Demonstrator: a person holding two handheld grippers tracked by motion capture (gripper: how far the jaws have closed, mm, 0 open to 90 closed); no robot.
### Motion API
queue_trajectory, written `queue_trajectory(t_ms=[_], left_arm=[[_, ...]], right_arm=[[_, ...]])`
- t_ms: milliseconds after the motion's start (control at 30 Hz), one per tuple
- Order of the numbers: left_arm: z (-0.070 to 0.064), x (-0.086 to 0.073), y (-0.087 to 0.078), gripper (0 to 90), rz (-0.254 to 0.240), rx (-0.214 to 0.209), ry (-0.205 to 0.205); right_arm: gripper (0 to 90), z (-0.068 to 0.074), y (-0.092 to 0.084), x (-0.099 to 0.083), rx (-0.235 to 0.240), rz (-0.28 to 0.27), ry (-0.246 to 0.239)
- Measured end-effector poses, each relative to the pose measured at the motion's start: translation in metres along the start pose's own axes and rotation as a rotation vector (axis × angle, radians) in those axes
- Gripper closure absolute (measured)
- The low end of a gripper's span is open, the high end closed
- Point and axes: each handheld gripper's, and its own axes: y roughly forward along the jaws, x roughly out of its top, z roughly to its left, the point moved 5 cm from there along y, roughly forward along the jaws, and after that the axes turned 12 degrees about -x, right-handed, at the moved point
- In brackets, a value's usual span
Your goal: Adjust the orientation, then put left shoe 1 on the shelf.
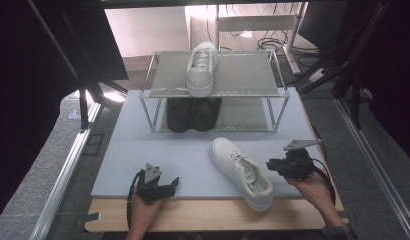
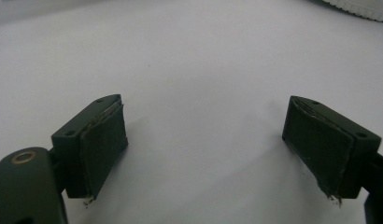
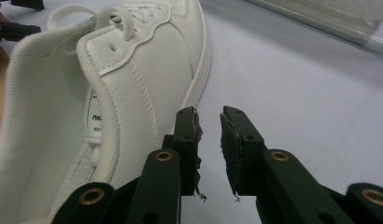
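Observation:
A white sneaker [image 1: 241, 172] lies on the grey mat [image 1: 143, 160], toe toward the rack and heel near the front edge. My right gripper [image 1: 269, 165] sits just right of the sneaker's heel side. In the right gripper view its jaws [image 3: 209, 119] stand a narrow gap apart with nothing between them, close beside the sneaker's side wall [image 3: 133, 84] and not touching it. My left gripper [image 1: 174, 184] rests low at the mat's front left. Its jaws [image 2: 203, 140] are wide apart over bare mat, with the sneaker's sole edge [image 2: 358, 7] far off.
A two-tier metal rack [image 1: 243, 75] stands at the back of the mat. A second white sneaker [image 1: 202, 67] sits on its top shelf, and a pair of black shoes [image 1: 193, 114] on the lower one. The wooden table edge [image 1: 203, 215] runs along the front.

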Motion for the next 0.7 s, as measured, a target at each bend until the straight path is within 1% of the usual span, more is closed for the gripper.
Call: queue_trajectory(t_ms=[167,367,500,700], left_arm=[[0.0,0.0,0.0,13.2,-0.002,0.0,-0.001],[0.0,0.0,0.0,13.3,0.0,0.0,0.0],[0.0,0.0,0.0,13.3,0.0,0.0,0.0],[0.0,0.0,0.0,13.3,-0.003,0.001,-0.002]], right_arm=[[69.1,0.0,-0.01,-0.003,0.01,-0.002,0.014],[64.9,0.003,-0.02,-0.002,0.032,-0.008,0.009],[60.8,0.01,-0.026,0.001,0.066,-0.011,0.003],[55.9,0.02,-0.027,0.007,0.114,-0.008,-0.018]])
